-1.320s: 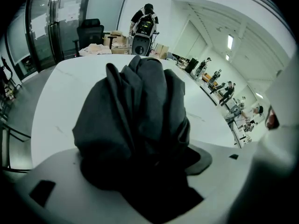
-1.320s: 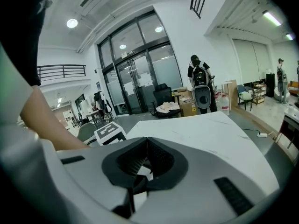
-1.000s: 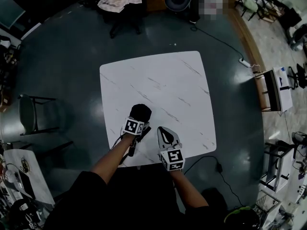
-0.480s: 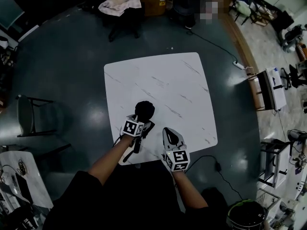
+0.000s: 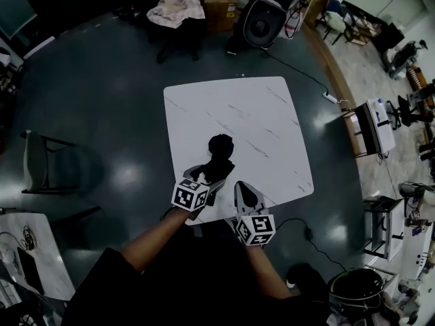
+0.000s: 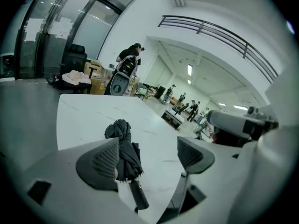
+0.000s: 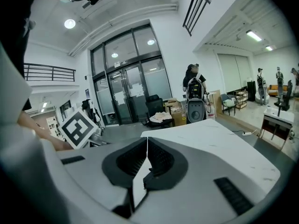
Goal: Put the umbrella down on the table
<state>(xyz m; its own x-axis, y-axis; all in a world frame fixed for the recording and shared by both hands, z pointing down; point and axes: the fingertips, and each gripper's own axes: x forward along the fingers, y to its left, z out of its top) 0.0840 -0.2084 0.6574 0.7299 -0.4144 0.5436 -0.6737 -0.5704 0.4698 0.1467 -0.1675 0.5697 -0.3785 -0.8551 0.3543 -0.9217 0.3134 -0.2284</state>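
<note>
Head view. The white marble-pattern table (image 5: 258, 114) is standing on a dark floor. The folded black umbrella (image 5: 219, 156) is lying flat on the tabletop toward the table's 6 o'clock edge, bunched canopy end pointing to 12 o'clock. The left gripper (image 5: 207, 176) is hovering at the umbrella's 7 o'clock and covering its handle end. The right gripper (image 5: 245, 194) is sitting at the umbrella's 5 o'clock, apart from it, over the table's near edge. A speaker (image 5: 262, 19) is standing on the floor at the table's 12 o'clock.

Left gripper view. The left gripper (image 6: 147, 148) is looking down along the table (image 6: 93, 115). Its jaws are standing wide apart and have just been opening. The umbrella (image 6: 124, 148) is showing in the gap, close to the 9 o'clock jaw, lying on the tabletop with its handle (image 6: 138, 195) pointing to 6 o'clock. Neither pad is pressing on it.

Right gripper view. The right gripper (image 7: 147, 146) is showing both jaws closed together, tips meeting, nothing between them. The table (image 7: 210, 139) is stretching away to 3 o'clock, and the speaker (image 7: 196, 108) is standing beyond it at 1 o'clock.
</note>
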